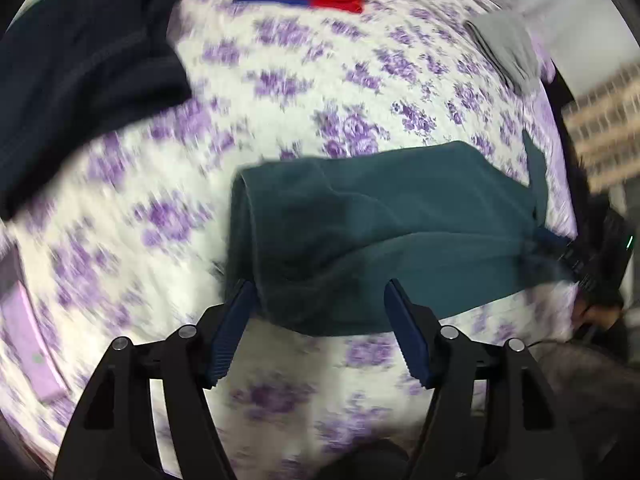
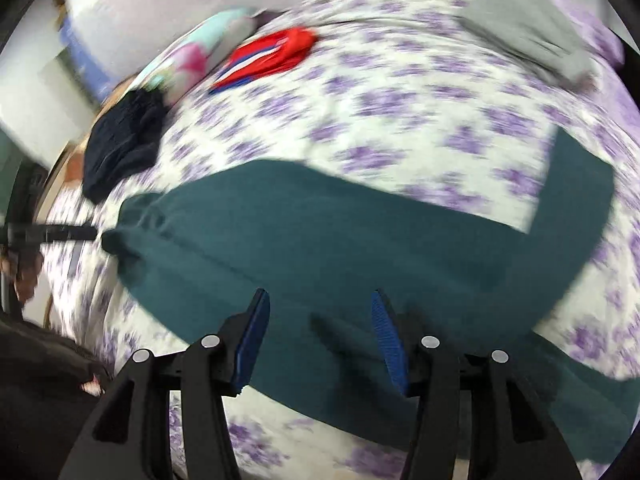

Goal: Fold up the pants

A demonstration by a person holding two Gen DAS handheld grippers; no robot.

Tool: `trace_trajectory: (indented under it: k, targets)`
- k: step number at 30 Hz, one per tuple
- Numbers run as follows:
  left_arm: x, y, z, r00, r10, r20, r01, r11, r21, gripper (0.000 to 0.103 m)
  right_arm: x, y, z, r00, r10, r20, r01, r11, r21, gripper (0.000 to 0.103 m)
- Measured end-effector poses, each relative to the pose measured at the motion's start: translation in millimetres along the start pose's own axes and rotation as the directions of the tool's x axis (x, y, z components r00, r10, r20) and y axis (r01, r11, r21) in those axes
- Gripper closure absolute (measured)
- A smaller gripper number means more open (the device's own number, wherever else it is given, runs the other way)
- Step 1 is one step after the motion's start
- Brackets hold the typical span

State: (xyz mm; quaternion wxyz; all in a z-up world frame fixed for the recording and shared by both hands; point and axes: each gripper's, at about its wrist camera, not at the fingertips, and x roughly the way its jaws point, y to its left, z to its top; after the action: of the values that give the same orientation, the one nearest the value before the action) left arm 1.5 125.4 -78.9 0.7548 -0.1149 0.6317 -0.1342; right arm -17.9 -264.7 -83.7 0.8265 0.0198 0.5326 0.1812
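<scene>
the teal pants are seen lying across the purple-flowered bedsheet, filling the centre and right of the left wrist view and the lower centre of the right wrist view. one end looks doubled over into a thick rounded edge at the centre left of the left view; whether the fold is finished cannot be told through the motion blur.

the left gripper is held wide apart at the bottom centre of its frame, with nothing between its blue pads and the near edge of the cloth lying under the gap. the right gripper is likewise spread wide at the bottom centre of its frame, above the pants and holding nothing.

several risks can be judged from here. if the jaws are closed on the doubled end, only the top layer might be caught, so the fold would be pulled apart when lifted. the bedsheet could be pinched together with the cloth, since the pants lie flat on it. a leg angled off at the right of the right view might be left skewed. the red striped garment, the dark garment and the grey garment lie well apart in the upper parts of the frame, so snagging there seems unlikely.
</scene>
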Motion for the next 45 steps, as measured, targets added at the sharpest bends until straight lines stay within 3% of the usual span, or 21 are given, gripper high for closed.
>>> trace_trajectory:
  k: [7,11,15,24,30,35,37,38,39,40,41,45]
  targets:
    - [26,8,6,0.995,-0.036,-0.091,0.018,0.981,-0.191,0.037,50,43,10,0.994,0.041,-0.103,-0.054,0.990,-0.131,0.044]
    - [32,10,9,0.991,-0.054,-0.123,0.019,0.961,-0.275,0.035,49,59,10,0.994,0.056,-0.096,-0.073,0.981,-0.180,0.044]
    - [31,13,7,0.986,-0.009,-0.169,-0.043,0.952,-0.303,0.034,44,70,8,0.994,0.052,-0.092,-0.072,0.971,-0.226,0.043]
    - [22,5,-5,0.985,-0.044,-0.168,-0.019,0.935,-0.355,0.031,45,77,6,0.994,0.055,-0.091,-0.079,0.954,-0.288,0.041]
    - [47,4,-4,0.971,-0.130,-0.199,0.020,0.879,-0.476,0.035,46,81,6,0.994,0.057,-0.093,-0.084,0.941,-0.327,0.041]
    - [55,14,-2,0.978,-0.124,-0.169,0.004,0.816,-0.578,0.035,48,77,2,0.994,0.029,-0.105,-0.064,0.932,-0.356,0.044]
    - [59,16,-1,0.978,-0.120,-0.170,-0.005,0.804,-0.595,0.043,49,74,-1,0.993,0.012,-0.114,-0.054,0.926,-0.373,0.052]
    - [61,17,-1,0.978,-0.113,-0.173,-0.013,0.802,-0.597,0.047,51,72,-3,0.992,0.005,-0.124,-0.052,0.924,-0.380,0.069]
    - [62,16,-1,0.980,-0.104,-0.169,-0.019,0.800,-0.599,0.063,53,70,-4,0.991,0.004,-0.133,-0.055,0.923,-0.380,0.091]
    - [63,15,-2,0.981,-0.101,-0.163,-0.017,0.803,-0.596,0.086,55,66,-5,0.988,0.017,-0.152,-0.073,0.925,-0.373,0.101]
    - [62,13,-2,0.983,-0.091,-0.157,-0.017,0.814,-0.580,0.094,54,65,-6,0.986,0.034,-0.161,-0.092,0.925,-0.368,0.100]
    - [28,-5,1,0.997,0.023,-0.069,-0.053,0.880,-0.473,0.095,15,60,-4,0.980,0.169,-0.109,-0.196,0.922,-0.335,0.100]
